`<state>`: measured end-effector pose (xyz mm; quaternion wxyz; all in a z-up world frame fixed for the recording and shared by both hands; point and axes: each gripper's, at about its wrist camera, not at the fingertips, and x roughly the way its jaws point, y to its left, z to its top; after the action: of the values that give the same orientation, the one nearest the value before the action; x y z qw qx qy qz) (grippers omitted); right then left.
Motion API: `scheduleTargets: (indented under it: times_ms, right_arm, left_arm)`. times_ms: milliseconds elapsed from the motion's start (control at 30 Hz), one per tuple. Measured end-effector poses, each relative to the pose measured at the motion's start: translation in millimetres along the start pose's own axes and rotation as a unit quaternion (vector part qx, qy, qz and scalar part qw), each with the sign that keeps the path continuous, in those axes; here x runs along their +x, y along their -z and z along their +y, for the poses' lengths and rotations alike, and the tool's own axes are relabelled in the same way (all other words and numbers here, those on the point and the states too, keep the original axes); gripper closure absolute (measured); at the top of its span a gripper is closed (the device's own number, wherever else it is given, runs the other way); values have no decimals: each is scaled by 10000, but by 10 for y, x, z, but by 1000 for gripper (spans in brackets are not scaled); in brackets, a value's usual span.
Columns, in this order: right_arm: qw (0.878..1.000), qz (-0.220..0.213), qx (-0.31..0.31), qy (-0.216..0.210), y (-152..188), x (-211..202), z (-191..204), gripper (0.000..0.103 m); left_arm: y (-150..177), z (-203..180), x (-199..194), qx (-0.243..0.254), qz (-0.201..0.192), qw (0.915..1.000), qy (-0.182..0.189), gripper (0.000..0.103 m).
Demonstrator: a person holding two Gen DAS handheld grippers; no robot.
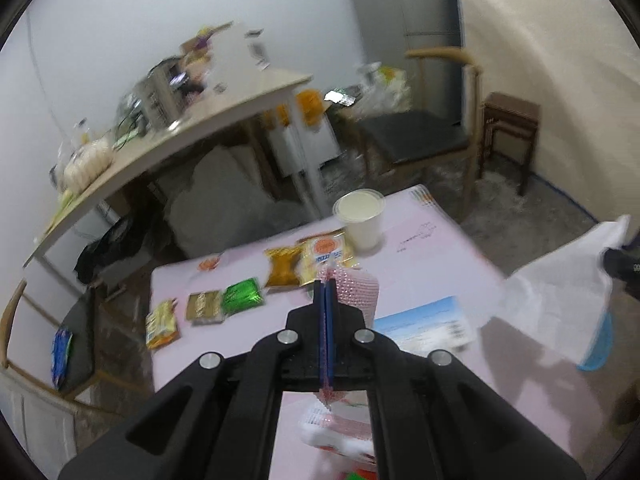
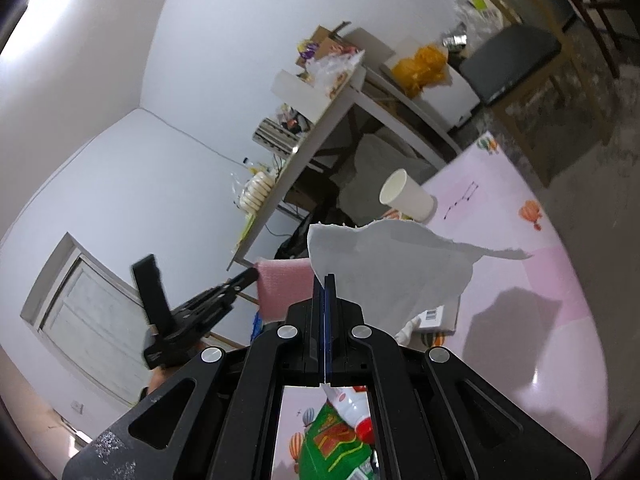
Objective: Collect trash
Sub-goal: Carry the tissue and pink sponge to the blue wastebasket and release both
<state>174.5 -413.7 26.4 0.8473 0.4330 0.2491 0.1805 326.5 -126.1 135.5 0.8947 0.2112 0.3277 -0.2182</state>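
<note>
Two grippers, both mine, are lifted above the pink table (image 1: 440, 264). My left gripper (image 1: 326, 286) is clamped on a pink mesh cloth (image 1: 358, 292); my right gripper (image 2: 325, 280) pinches a white paper towel (image 2: 396, 268). Wrappers (image 1: 240, 298) lie near the far-left edge, beside a paper cup (image 1: 360, 220), upright, contents unclear.

Both views show strong fisheye distortion: straight edges bow and dark vignetting rings the corners. The left wrist view is smeared by motion blur, worst on the long table (image 1: 224, 120). The right wrist view is sharper. Room lighting is even and moderately bright. The pink tabletop (image 2: 560, 320) carries soft shadows and a glare patch at right.
</note>
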Motion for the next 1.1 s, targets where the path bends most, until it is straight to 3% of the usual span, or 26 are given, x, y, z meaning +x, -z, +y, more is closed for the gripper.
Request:
scheduleTargets:
  times_ms: [133,267,400,600,733,900,1100]
  right_arm:
    - [9998,-167,-118,85,56,-390,41,103]
    - [9986,-460,-84,233,181,-991,-53,103]
    - [9955,-758,97,566,316,-1580,-252,103]
    - [9837,-1033,800,1238,571,-2334,-888,103]
    - [9683,-1113,1640,1519,790,-2654,-1587,103]
    - [9467,-1078,2453,1788,1015,-2777,-2350,103]
    - [9216,-1194,3207,1830,1109,-2831,-3050,103]
  left_arm:
    - [-78,-490,-387,215,-271,9978,570,103]
    - [-119,-1186,-604,461,-402,9894,1320,103]
    - [-110,-2133,-563,828,-283,9736,2110,103]
    - [17,-3599,-86,1273,426,9435,3029,103]
    - [236,-4492,376,1421,1008,9275,3307,103]
    - [533,-5244,790,1466,1360,9188,3403,103]
    - [764,-5778,1068,1610,1390,9191,3317,102]
